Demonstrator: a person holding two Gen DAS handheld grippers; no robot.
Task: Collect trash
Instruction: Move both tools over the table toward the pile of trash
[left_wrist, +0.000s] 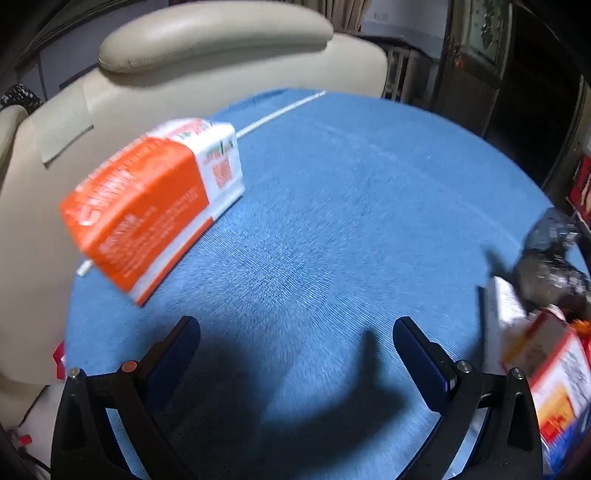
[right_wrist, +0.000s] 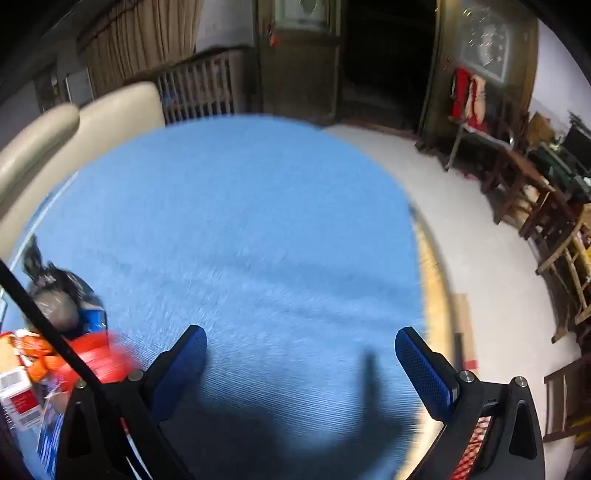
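1. On the blue table cover (left_wrist: 332, 206), near its left edge beside the beige sofa (left_wrist: 55, 206), lies an orange-and-white carton (left_wrist: 155, 199).
2. Handling, judged: the carton looks light and stiff, probably empty, and may crush; take it across its narrow sides.
3. Left gripper (left_wrist: 295, 332): jaws spread fully, nothing between them, clear of the carton.
4. Right gripper (right_wrist: 301, 341): jaws spread fully, empty, over bare cover.
5. More boxes and a dark bag (left_wrist: 550, 266) sit at the right edge.
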